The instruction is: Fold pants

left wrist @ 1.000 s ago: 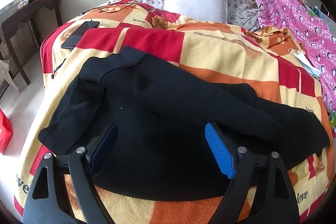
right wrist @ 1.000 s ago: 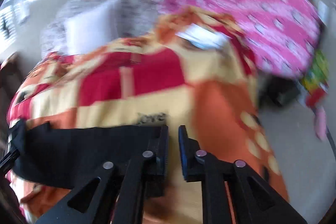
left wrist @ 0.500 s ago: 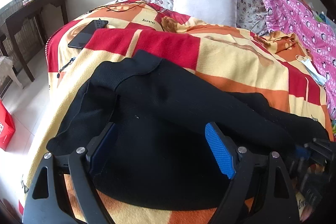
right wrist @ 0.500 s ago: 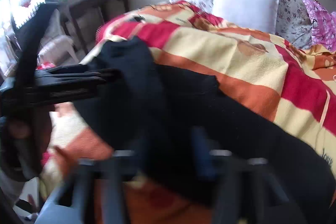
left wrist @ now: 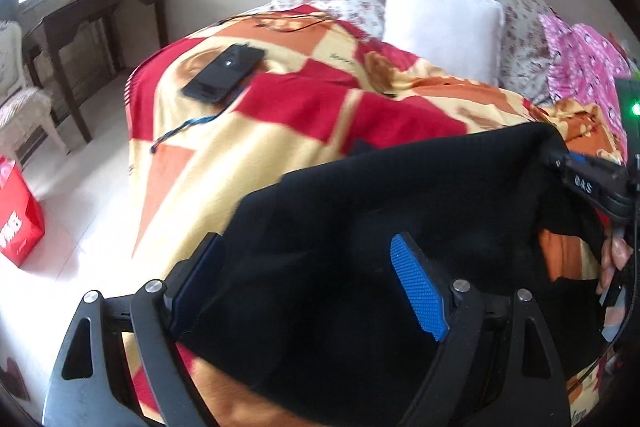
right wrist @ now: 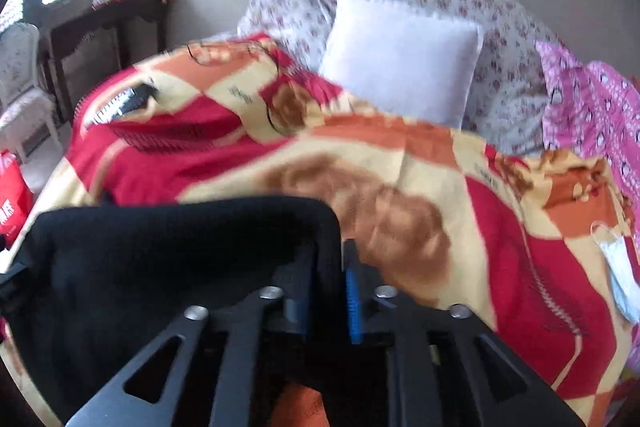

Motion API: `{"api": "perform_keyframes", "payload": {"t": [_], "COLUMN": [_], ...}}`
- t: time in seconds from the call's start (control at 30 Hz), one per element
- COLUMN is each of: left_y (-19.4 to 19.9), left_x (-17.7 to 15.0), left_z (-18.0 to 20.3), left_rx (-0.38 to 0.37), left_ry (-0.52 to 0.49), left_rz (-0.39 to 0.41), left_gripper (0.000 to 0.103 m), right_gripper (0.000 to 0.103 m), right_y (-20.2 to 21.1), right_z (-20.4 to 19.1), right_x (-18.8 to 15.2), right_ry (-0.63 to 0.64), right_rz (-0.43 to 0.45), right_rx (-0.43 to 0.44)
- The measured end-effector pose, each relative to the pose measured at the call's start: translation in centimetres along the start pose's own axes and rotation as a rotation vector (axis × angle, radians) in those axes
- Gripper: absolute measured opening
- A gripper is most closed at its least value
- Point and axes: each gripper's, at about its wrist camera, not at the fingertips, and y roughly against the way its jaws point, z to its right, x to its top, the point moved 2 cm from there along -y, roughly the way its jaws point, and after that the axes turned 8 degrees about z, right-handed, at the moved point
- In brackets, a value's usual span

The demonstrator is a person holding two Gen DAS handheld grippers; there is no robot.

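A: Where are the black pants?

B: On the bed, over the checked fleece blanket. One edge is lifted clear of the blanket and stretched; the rest hangs and bunches below it.

A: Right claw?

B: Clamped on the lifted corner of the pants. Its wrist view shows cloth pinched between the blue pads. The left view shows the same claw at the far right, holding the raised edge up.

A: Left claw?

B: Jaws spread wide, nothing between them. It hovers low over the dark cloth, near the pants' left end.

A: Step in hand?

B: Judged as mid-fold: one edge lifted by the right claw, the other end not yet gripped. Fold not laid.

A: Next move calls for?

B: Probably the left claw closing on the free left corner, so both ends travel level. Then carry the edge across and lay it flat. The knit looks limp and will likely sag between grips, so keep it taut.

A: Hazards?

B: A phone and its cable lie on the blanket further up. Well apart from the pants now.
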Motion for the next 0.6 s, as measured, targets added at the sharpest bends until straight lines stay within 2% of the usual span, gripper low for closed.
{"api": "perform_keyframes", "payload": {"t": [0.07, 0.13, 0.23, 0.27, 0.4, 0.53, 0.6], "left_y": [0.4, 0.9, 2.0, 2.7, 3.8, 3.4, 3.1], "left_x": [-0.6, -1.5, -2.5, -3.1, -4.8, -5.7, -6.0], "left_z": [-1.0, -2.0, -2.9, -3.4, -4.6, -4.3, -4.0], "left_rx": [0.0, -0.013, -0.017, -0.027, -0.032, -0.027, -0.024], "left_ry": [0.023, 0.047, 0.077, 0.1, 0.158, 0.163, 0.168], "left_rz": [-0.008, -0.031, -0.041, -0.038, -0.057, -0.085, -0.093], "left_gripper": [0.085, 0.085, 0.085, 0.085, 0.085, 0.085, 0.085], "right_gripper": [0.042, 0.051, 0.06, 0.063, 0.063, 0.063, 0.063], "right_y": [1.4, 3.7, 8.0, 10.0, 13.6, 12.9, 11.5], "right_z": [0.6, 1.4, 2.0, 2.4, 3.8, 5.4, 6.2], "right_x": [-1.0, -1.6, -3.3, -4.9, -10.9, -14.0, -14.3], "right_ry": [-0.053, -0.097, -0.145, -0.164, -0.229, -0.264, -0.32], "right_rz": [0.019, 0.035, 0.032, 0.031, -0.047, -0.121, -0.151], "right_rx": [0.048, 0.084, 0.181, 0.219, 0.311, 0.311, 0.355]}}
